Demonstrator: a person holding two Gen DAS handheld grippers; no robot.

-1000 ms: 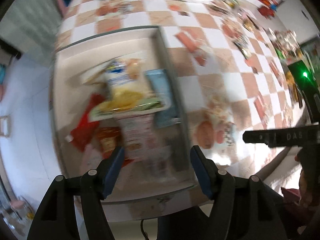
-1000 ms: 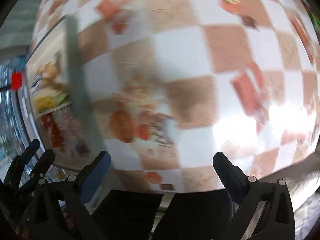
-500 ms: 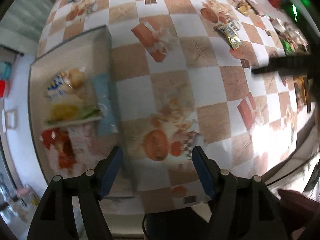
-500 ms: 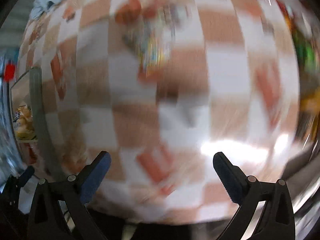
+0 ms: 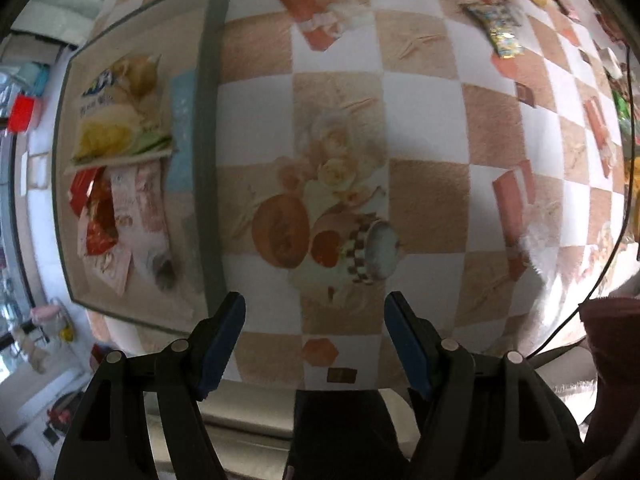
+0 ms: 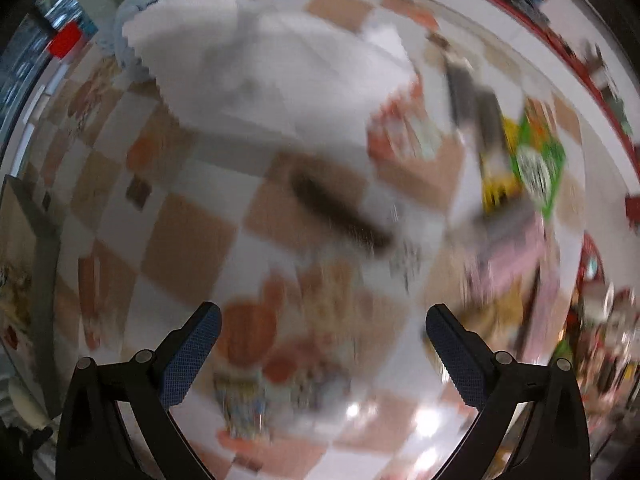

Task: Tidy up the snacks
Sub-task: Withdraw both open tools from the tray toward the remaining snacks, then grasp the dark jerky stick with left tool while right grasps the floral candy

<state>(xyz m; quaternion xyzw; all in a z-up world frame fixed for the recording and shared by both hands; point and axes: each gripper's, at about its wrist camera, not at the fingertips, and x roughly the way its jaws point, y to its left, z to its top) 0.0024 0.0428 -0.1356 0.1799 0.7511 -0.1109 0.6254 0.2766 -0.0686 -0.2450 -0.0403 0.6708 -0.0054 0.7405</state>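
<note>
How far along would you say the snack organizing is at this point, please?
Partly done: several snack packets already lie in the grey tray. Nothing is in hand; the left gripper and right gripper are open and empty. Loose packets remain on the checked tablecloth.

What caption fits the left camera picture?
Open left gripper above checkered tablecloth, beside grey-rimmed tray of snack packets.

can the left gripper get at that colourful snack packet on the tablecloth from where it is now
Probably yes. The left gripper is open and empty, and only bare tablecloth lies between it and the packet.
</note>
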